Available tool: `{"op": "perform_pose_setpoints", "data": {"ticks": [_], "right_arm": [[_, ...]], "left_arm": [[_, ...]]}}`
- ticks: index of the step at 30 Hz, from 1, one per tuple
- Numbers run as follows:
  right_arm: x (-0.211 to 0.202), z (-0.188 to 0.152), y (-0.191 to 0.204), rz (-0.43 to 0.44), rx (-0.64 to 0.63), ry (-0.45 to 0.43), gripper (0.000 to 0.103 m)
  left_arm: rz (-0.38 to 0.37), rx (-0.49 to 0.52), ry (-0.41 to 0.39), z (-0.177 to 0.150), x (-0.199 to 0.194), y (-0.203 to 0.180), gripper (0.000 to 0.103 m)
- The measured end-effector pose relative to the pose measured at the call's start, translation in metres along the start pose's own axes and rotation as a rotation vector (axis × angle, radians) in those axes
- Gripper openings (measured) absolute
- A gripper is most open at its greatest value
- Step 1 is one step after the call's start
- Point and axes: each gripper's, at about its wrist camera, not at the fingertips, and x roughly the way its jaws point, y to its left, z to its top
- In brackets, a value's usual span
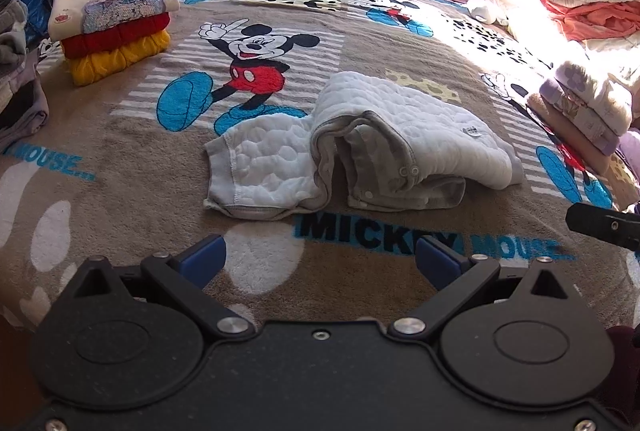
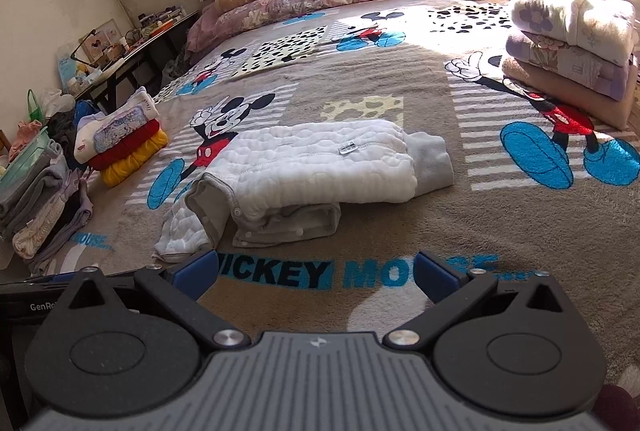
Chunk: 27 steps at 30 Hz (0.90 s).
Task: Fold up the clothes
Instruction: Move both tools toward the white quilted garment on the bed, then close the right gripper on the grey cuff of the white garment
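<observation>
My left gripper and right gripper hover spread wide and empty at the bottom of each frame, above the Mickey Mouse blanket. The white quilted baby garment lies half-folded at centre frame, its long axis running left to right. It looks soft, light and floppy; I would pinch the loose flap at its hemmed left edge.

Left gripper jaws wide apart, empty, above blanket. Folded white quilted garment ahead, mid-blanket. Folded stack near blanket's left edge.
</observation>
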Motion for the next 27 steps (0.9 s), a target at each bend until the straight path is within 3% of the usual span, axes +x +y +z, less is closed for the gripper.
{"op": "perform_pose_setpoints", "data": {"ticks": [5, 11, 18, 27], "right_arm": [[0.027, 0.008, -0.032, 0.033, 0.078, -0.021, 0.103], [0.056, 0.024, -0.064, 0.037, 0.112, -0.073, 0.103], [0.093, 0.036, -0.098, 0.058, 0.2, -0.104, 0.103], [0.128, 0.029, -0.139, 0.117, 0.349, -0.132, 0.103]], "left_arm": [[-0.022, -0.044, -0.032, 0.008, 0.02, 0.019, 0.103], [-0.023, -0.115, 0.028, 0.018, 0.041, 0.042, 0.103], [-0.022, -0.103, 0.028, 0.023, 0.06, 0.051, 0.103], [-0.013, -0.249, 0.052, 0.023, 0.092, 0.081, 0.102]]}}
